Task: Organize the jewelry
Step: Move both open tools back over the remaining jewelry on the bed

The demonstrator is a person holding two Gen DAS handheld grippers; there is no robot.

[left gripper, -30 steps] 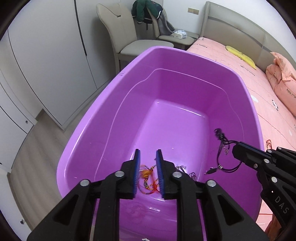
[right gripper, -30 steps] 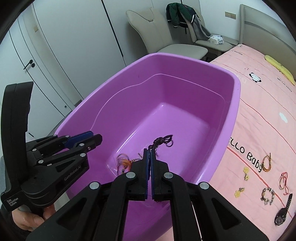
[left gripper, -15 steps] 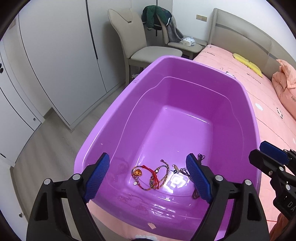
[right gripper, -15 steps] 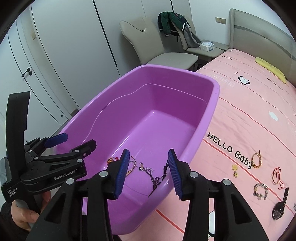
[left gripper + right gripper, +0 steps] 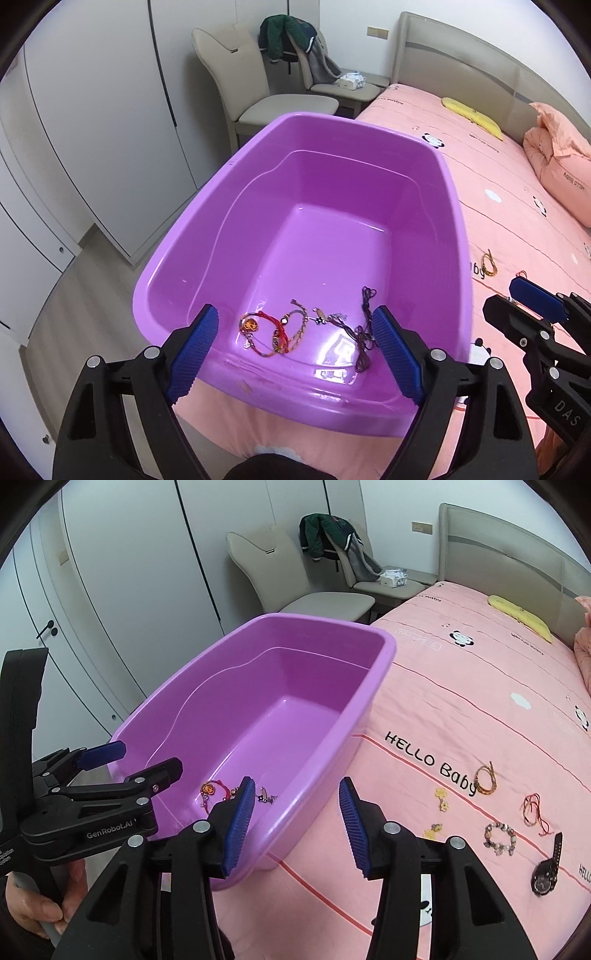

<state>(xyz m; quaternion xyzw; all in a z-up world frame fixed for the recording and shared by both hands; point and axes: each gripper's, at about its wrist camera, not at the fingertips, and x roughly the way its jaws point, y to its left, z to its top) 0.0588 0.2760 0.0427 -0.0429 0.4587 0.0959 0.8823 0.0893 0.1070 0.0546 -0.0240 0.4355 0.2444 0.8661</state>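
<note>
My left claw (image 5: 295, 343) hangs wide, with nothing between its blue pads (image 5: 194, 352), above the near end of the purple tub (image 5: 177, 243). My right claw (image 5: 297, 814) is wide too and holds nothing; it hovers over the tub's near right corner, where the rim meets the pink bed (image 5: 461, 701).

The tub sits on the bed's left edge. On its floor, at the near end, lies a small heap of jewelry. A red cord bracelet (image 5: 264, 334) with a round gold charm lies furthest left, touching a braided bracelet (image 5: 297, 325) just to its right. Next comes a small silver charm (image 5: 319, 316), then a dark cord necklace (image 5: 364, 332) that trails toward the near wall. The far part of the tub floor is bare.

More pieces lie on the bed, to the right of the tub and well apart from it. A brown-and-yellow braided loop (image 5: 485, 778) lies just beside the printed "Baby" lettering. Nearer lie two small yellow flower pieces (image 5: 441, 799), one beyond the other. To their right are a red cord (image 5: 533, 808), a beaded bracelet (image 5: 499, 837) and, nearest me on the far right, a black watch (image 5: 546, 867).

At the far end of the room stand beige chairs (image 5: 258, 92), one with a green jacket (image 5: 286, 40) draped on it.
</note>
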